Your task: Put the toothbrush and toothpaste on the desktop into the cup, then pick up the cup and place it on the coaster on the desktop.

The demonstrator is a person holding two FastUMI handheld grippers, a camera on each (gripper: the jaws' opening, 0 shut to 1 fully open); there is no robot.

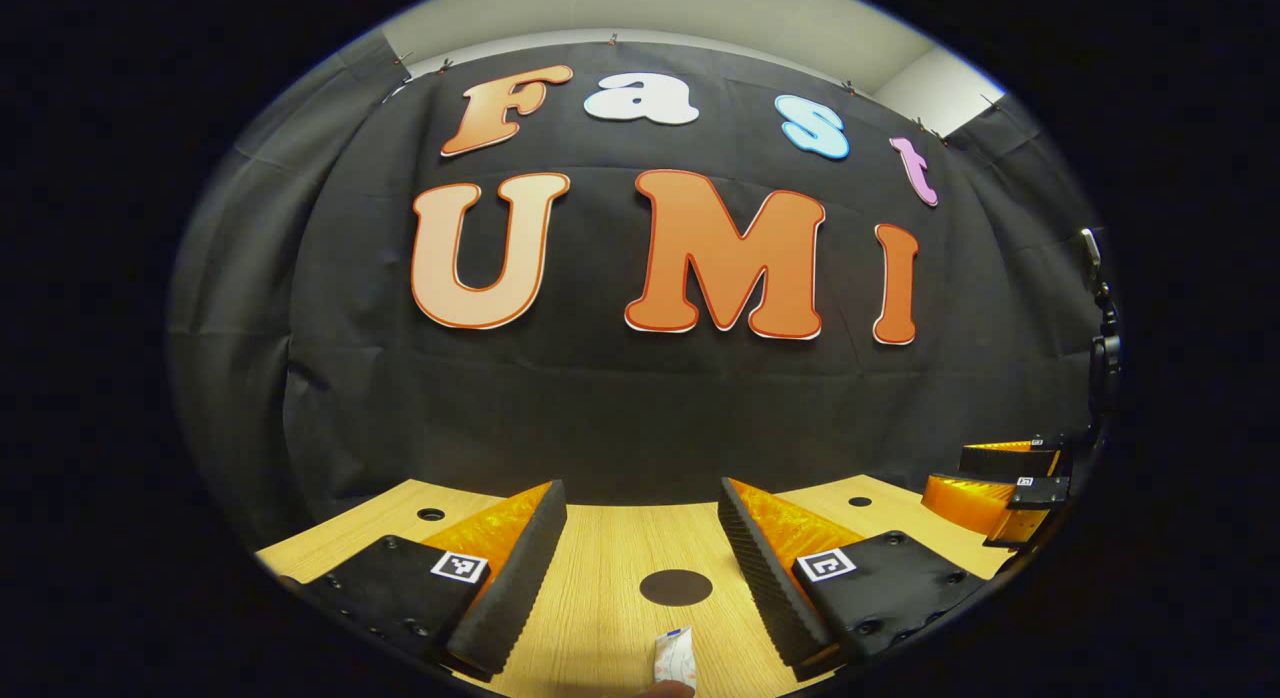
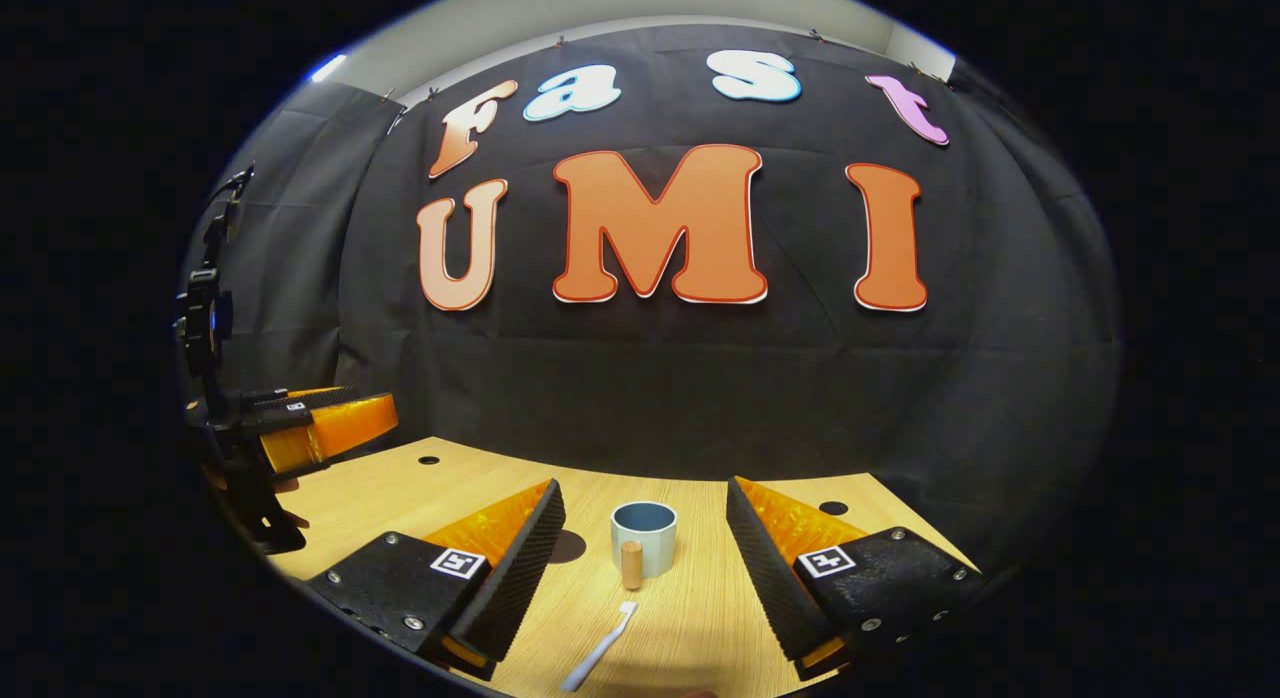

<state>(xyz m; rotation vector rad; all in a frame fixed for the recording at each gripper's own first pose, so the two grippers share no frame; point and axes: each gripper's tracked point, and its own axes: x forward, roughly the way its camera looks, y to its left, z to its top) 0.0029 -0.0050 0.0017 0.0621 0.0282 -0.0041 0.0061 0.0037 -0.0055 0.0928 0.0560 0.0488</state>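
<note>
- Both tongs are spread and hold nothing: the left gripper hovers over the toothpaste near a dark coaster; the right gripper frames the cup, with the toothbrush lying flat in front.
- A flat brush may skid on the desk if pinched off-centre.
- Dropping items in clumsily could tip the cup.
- The cup's wooden handle may snag the fingers.

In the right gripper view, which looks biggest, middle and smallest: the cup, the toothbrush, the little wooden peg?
1. Toothbrush: longest, though it lies nearest the camera.
2. Cup.
3. Wooden peg, just in front of the cup.
</note>
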